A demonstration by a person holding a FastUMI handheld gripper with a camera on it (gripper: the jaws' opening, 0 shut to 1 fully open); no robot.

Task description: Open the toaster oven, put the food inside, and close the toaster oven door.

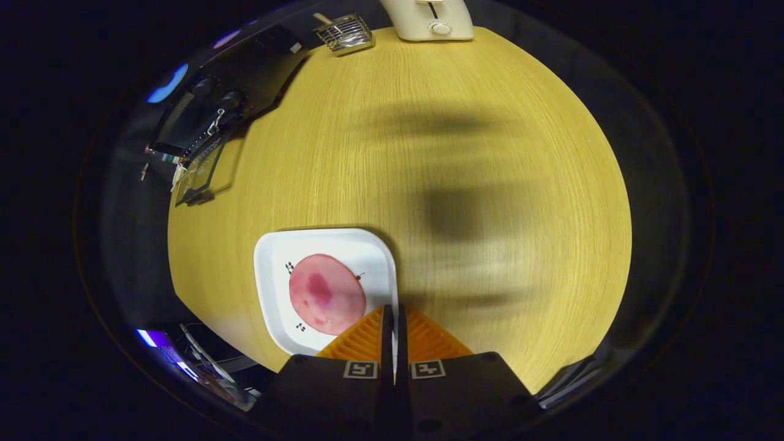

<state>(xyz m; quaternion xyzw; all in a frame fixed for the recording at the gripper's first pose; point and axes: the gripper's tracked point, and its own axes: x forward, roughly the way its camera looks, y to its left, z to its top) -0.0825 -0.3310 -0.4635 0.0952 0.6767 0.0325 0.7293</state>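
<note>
while claw [392, 315] pinches plate [275, 251] rim | ham slice [326, 294] just left

Non-task items: a pale wood-grain worktop [490, 153] carried a cream toaster [432, 21] at its far edge, with a small metal wire rack [345, 33] just beside it, slightly apart

Overhead light, tabletop [490, 122] evenly bright. Broad soft-edged shadows smear across its middle, darkest just ahead of the tool [394, 318], whose fingers sit nearly closed. Heavy fisheye bending at rim; surroundings dim, far edge slightly soft. No glare.
</note>
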